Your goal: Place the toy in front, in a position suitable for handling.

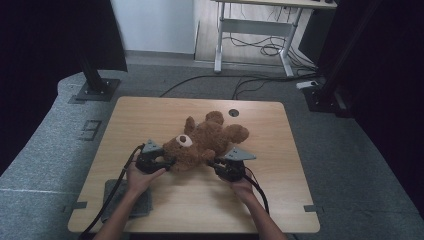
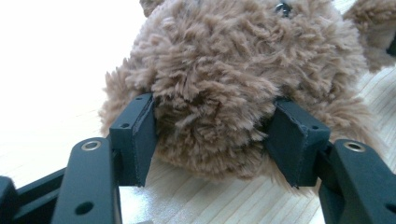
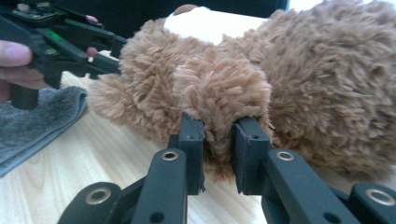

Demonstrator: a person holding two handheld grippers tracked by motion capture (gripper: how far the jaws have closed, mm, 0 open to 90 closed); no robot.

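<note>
A brown plush teddy bear [image 1: 207, 137] lies on its back in the middle of the wooden table [image 1: 280, 200], its head toward the left. My left gripper [image 1: 167, 162] reaches the head from the left. In the left gripper view its pads [image 2: 140, 126] press into the fur on both sides of the head [image 2: 224, 56], so the left gripper [image 2: 215, 103] is shut on it. My right gripper [image 1: 215, 164] comes in from the bear's near right side. In the right gripper view this gripper [image 3: 219, 121] is shut on a furry paw [image 3: 219, 88].
A grey cloth [image 1: 130, 197] lies at the table's near left corner, and it is also in the right gripper view as the cloth [image 3: 37, 116]. A round cable hole [image 1: 233, 112] sits near the far edge. Black stand bases rest on the floor at back left [image 1: 95, 90] and back right [image 1: 320, 95].
</note>
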